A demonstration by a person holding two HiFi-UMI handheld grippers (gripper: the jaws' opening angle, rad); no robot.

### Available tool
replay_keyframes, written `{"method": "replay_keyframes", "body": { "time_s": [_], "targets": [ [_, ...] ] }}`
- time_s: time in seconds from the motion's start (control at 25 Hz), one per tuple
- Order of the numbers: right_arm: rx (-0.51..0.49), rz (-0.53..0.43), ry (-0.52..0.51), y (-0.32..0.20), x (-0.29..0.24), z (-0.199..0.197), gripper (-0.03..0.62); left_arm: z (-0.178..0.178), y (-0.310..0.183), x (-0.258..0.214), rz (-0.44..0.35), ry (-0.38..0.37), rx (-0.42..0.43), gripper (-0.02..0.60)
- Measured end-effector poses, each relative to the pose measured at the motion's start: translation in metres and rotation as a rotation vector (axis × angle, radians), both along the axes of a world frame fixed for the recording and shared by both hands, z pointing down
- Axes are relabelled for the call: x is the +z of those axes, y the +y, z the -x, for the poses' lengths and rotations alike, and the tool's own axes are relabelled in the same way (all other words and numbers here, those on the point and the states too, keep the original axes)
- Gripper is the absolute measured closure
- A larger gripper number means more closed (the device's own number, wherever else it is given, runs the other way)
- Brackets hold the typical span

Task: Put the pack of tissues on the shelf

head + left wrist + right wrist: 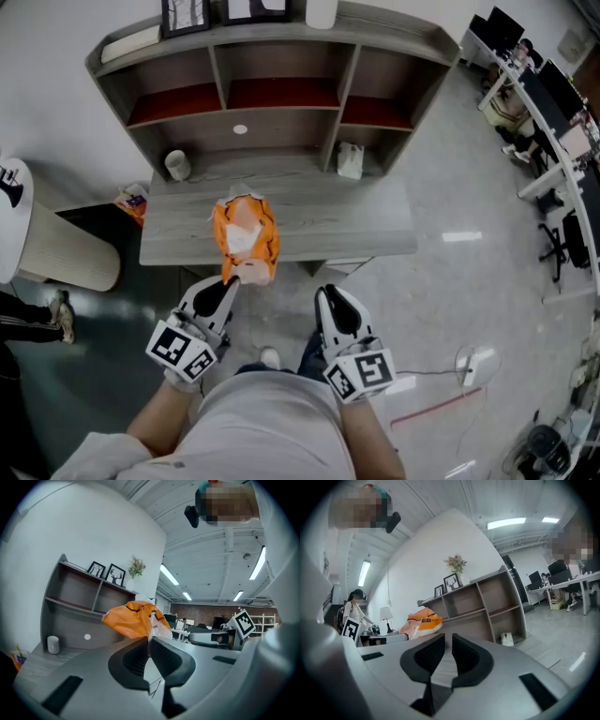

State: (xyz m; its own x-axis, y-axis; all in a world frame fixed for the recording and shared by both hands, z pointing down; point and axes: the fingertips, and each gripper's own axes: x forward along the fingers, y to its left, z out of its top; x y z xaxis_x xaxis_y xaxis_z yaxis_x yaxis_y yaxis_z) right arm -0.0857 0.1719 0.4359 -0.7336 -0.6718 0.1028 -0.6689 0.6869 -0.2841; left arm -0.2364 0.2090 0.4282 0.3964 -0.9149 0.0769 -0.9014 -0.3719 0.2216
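At the far left, a cream lampshade [66, 248] stands on the floor beside the worktop [356, 220]. A colourful packet [134, 202] sits just off the worktop's left end. A white cup [176, 165] is on the worktop at about 10 o'clock from the pack of tissues [246, 239], in the left lower bay of the shelf [216, 75].

The orange pack is over the front edge of the worktop, near its middle and well short of the shelf. I cannot tell whether it rests there. The left gripper [234, 279] is at the pack's 6 o'clock, with its jaws closed on the wrapper's thin plastic edge. In the left gripper view [150, 641] the pack bulges above the jaws and covers part of the shelf behind.

Picture frames [185, 14] and a white vase [321, 11] stand on top of the shelf at 12 o'clock. A small white bag [350, 160] sits at 1 o'clock from the pack, by the right divider.

The right gripper [333, 302] is held off the worktop's front edge, its jaws all but together with nothing between them. A cable [436, 373] lies on the floor at 4 o'clock, and office desks [553, 112] line the far right.
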Motion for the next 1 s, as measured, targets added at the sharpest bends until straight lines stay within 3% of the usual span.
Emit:
{"method": "replay_keyframes", "body": {
  "time_s": [0.44,1.0],
  "targets": [
    [-0.089,0.022,-0.002,-0.110,0.006,-0.022,0.537,-0.041,-0.106,0.006,0.023,0.002,-0.044,0.558],
    [-0.076,-0.016,-0.064,-0.240,-0.019,-0.110,0.537,-0.132,-0.239,-0.022,0.001,-0.051,-0.029,0.558]
  ]
}}
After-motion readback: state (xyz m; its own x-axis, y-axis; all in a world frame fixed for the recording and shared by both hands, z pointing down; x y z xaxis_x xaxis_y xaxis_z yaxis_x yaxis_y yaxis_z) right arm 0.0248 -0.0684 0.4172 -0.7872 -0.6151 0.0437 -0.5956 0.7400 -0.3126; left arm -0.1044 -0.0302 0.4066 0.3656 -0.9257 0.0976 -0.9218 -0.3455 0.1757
